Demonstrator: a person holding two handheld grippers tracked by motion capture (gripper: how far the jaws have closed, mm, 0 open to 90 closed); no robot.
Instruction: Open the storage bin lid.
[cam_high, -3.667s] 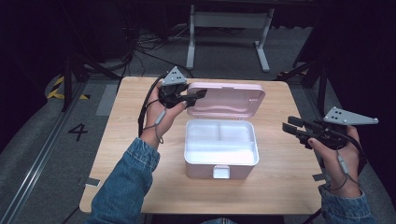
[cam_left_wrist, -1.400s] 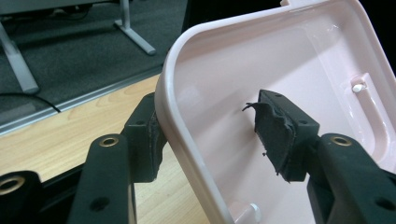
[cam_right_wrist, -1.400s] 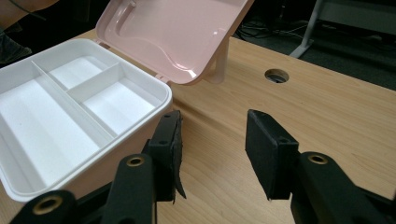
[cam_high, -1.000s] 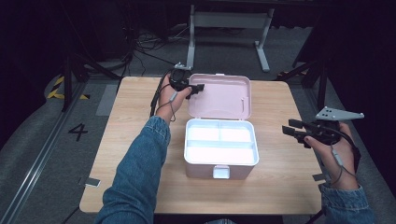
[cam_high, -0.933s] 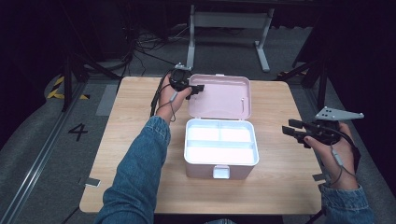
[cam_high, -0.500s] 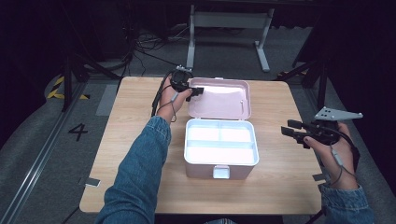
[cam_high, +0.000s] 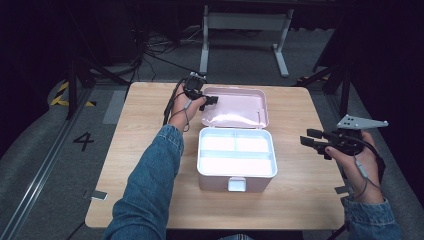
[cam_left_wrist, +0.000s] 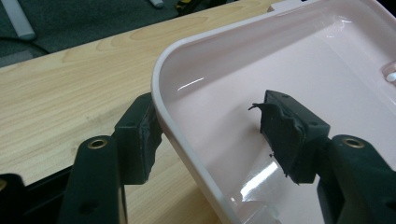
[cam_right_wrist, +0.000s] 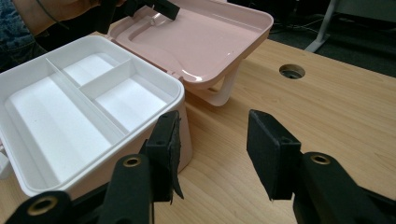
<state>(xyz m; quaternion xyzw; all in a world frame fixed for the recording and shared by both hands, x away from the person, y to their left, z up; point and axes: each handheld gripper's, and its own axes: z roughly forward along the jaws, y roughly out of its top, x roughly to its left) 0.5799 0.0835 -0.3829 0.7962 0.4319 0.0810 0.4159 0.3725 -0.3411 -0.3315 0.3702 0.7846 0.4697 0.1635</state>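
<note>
Pink box (cam_high: 235, 172) at mid-counter (cam_high: 145, 150), its lid (cam_high: 235, 107) tilted back. The left claw (cam_left_wrist: 210, 135) straddles the lid's rim, jaws apart, one inside and one outside. The right claw (cam_high: 316, 141) hovers parted beside the box. Step in hand: gripping the lid. Next, probably: pinch the rim, then swing it forward.

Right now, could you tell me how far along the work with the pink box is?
Done: the lid is tipped back and the white divided tray in the pink box lies uncovered, with nothing in it. In hand: the left hand-held gripper straddles the lid's rim near a corner, jaws not closed on it. The right hand-held gripper hovers open beside the box. Left: probably letting go of the lid.
</note>
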